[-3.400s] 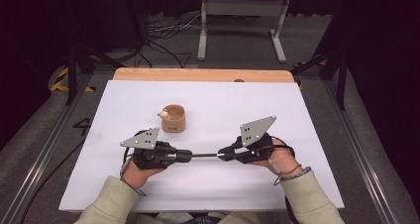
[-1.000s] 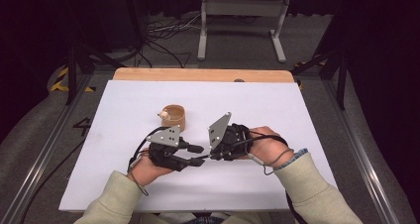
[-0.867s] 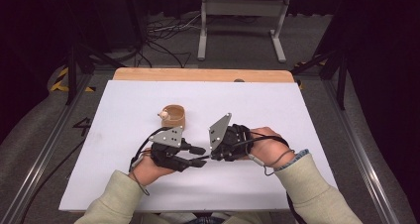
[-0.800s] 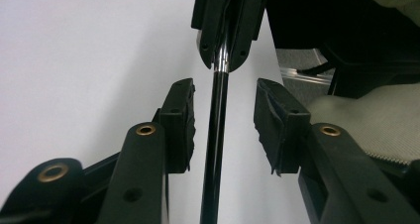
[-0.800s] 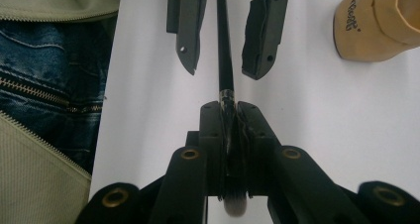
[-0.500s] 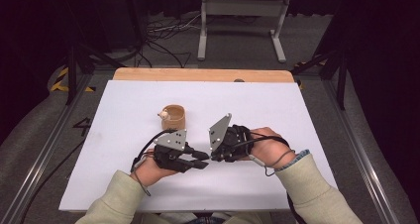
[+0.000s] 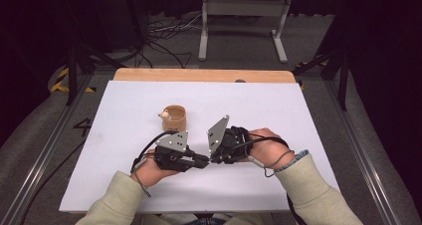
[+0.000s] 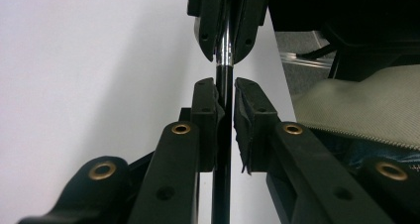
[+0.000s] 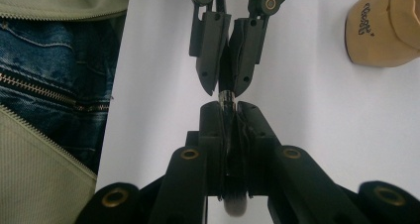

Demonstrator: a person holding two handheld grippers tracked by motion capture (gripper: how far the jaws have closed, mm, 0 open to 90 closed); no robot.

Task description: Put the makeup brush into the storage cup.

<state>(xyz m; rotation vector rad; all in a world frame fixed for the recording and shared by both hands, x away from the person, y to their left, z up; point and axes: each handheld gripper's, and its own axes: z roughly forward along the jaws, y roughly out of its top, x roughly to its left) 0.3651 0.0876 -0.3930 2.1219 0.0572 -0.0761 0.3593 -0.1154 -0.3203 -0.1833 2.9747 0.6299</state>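
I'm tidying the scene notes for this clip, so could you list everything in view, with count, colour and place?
pen: one, black with a silver band, held level between the two grippers
holder: one, tan, on the sheet beyond the hands
sheet: one, white, covering the table
table edge: one, wood, at the far side
stand: one, grey, on the floor behind
left hand-held gripper: black, shut on the pen, its jaws have just been closing
right hand-held gripper: black, shut on the pen
sleeves: two, pale green, at the bottom

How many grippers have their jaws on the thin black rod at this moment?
2. The left gripper clamps one end of the rod and the right gripper the other; they meet tip to tip near the table's middle.
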